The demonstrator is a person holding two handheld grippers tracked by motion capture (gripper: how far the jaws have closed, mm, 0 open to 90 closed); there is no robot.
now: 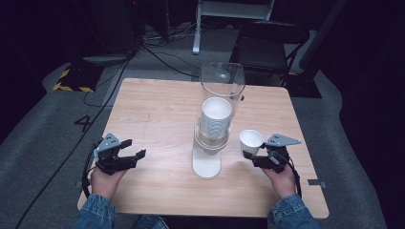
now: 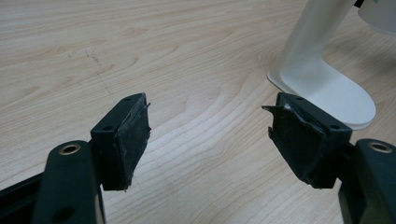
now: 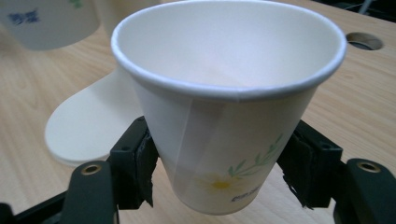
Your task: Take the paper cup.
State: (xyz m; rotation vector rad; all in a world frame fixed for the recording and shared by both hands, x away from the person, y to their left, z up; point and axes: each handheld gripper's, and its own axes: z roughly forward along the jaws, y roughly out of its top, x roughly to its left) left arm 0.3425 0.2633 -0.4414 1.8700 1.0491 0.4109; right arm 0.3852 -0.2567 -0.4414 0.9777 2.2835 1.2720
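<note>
A white paper cup with a daisy print sits upright between the jaws of my right gripper, whose pads press its lower sides. From above, that cup and the right gripper are right of the dispenser. The dispenser is a clear tube over a stack of paper cups on a white base. My left gripper is at the table's front left, open and empty. Its jaws stand wide apart over bare wood, with the dispenser base to their right.
The wooden table has a round cable hole behind the cup. The bottom cup of the stack hangs at top left of the right gripper view. A dark chair and floor cables lie beyond the far edge.
</note>
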